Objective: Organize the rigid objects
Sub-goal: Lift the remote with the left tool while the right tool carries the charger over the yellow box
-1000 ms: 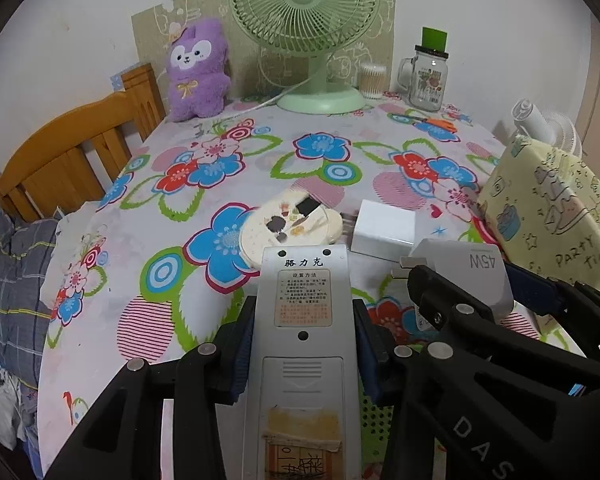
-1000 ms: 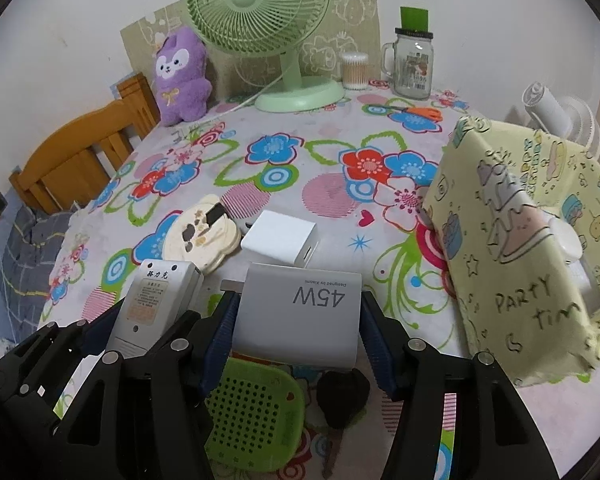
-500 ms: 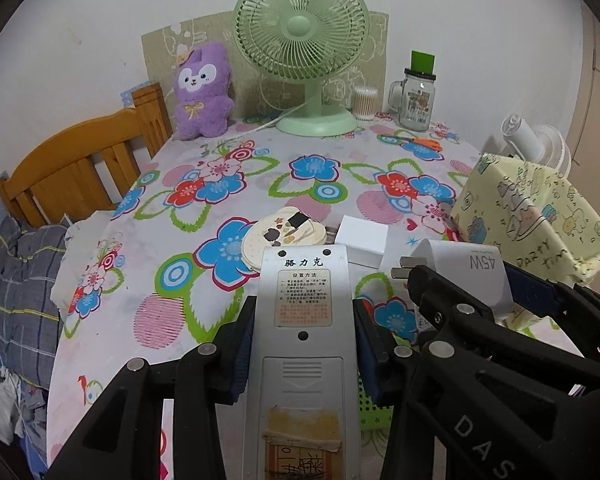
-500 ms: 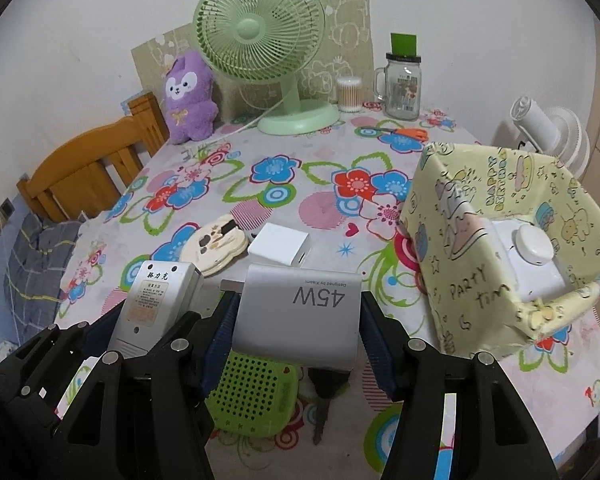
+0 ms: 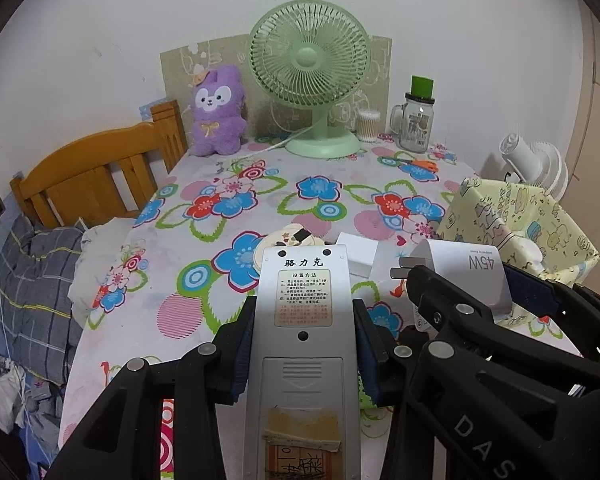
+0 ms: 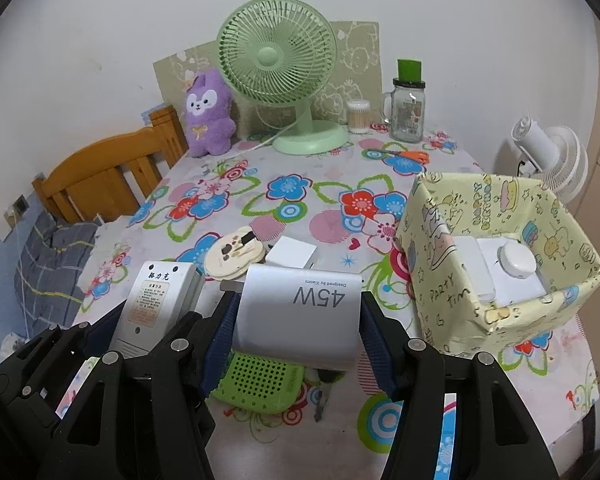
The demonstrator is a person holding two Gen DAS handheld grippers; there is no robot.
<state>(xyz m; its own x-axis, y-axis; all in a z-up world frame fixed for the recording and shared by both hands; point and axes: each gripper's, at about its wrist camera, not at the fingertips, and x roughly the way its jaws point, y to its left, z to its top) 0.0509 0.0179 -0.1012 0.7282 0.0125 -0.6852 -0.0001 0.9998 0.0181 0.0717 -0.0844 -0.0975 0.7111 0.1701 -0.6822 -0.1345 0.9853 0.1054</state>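
My left claw (image 5: 304,344) is clamped on the grey remote (image 5: 302,320), my right claw (image 6: 296,332) on the white 45W charger (image 6: 298,312). Both have risen off the surface (image 6: 236,184) since a second ago, so the lift looks done. The yellow box (image 6: 444,288) sits just right of my right claw, ahead, with white items already inside.
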